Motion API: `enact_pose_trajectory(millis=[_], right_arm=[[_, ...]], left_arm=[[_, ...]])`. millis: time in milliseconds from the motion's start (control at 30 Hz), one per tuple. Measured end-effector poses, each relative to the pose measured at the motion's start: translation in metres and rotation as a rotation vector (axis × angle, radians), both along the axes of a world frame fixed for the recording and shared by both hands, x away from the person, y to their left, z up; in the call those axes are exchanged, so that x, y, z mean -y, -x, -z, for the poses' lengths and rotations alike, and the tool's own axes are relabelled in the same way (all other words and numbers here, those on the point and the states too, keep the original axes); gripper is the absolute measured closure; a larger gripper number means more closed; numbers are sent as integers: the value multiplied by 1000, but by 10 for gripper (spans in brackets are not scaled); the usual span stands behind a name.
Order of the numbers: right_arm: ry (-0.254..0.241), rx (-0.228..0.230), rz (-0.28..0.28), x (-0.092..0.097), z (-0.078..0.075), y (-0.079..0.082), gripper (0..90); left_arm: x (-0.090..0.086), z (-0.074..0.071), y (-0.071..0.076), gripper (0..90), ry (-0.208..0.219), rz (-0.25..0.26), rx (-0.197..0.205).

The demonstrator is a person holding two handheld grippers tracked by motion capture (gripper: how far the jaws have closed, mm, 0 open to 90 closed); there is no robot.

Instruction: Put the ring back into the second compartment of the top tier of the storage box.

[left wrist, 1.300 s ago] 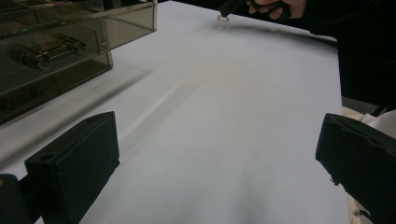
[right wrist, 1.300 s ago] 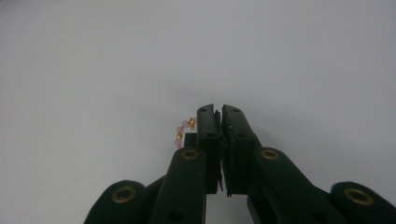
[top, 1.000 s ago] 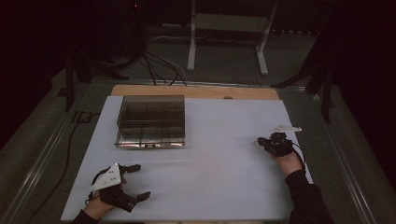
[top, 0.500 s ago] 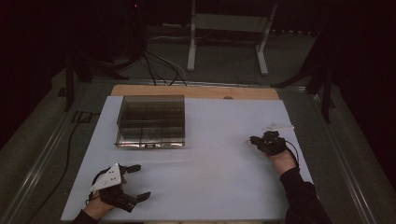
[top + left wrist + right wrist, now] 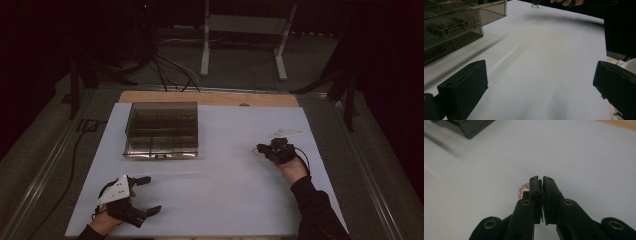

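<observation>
- I see the right hand-held gripper (image 5: pixel 541 180) with its jaws pressed together on a small beaded bracelet (image 5: pixel 522 190); pink and gold beads peek out at the jaws' left side.
- That gripper sits near the right edge of the white surface (image 5: pixel 225 175), the hand (image 5: pixel 290 167) behind it, the dark sleeve (image 5: pixel 315 210) running to the near edge.
- My left hand-held gripper (image 5: pixel 145 195) lies by the near left corner, jaws wide apart, holding nothing.
- A smoky clear drawer box (image 5: pixel 161 130) stands toward the far left.
</observation>
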State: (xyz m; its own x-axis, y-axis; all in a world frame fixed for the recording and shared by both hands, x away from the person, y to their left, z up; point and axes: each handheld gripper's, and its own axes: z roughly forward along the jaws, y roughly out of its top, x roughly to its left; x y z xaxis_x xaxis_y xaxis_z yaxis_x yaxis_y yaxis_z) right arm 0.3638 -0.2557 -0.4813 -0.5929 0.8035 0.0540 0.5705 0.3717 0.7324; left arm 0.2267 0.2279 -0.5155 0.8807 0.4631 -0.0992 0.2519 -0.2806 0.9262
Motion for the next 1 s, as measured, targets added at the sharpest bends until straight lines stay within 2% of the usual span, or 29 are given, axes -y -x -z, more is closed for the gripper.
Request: enact_pose_trajectory(millis=[733,1000], right_arm=[[0,20,-83,-39,-17,-4,870],[-19,34,-105,-50,-28,-5,870]], left_arm=[[0,0,0,7,-1,4,3],[0,0,0,8,1,3,3]])
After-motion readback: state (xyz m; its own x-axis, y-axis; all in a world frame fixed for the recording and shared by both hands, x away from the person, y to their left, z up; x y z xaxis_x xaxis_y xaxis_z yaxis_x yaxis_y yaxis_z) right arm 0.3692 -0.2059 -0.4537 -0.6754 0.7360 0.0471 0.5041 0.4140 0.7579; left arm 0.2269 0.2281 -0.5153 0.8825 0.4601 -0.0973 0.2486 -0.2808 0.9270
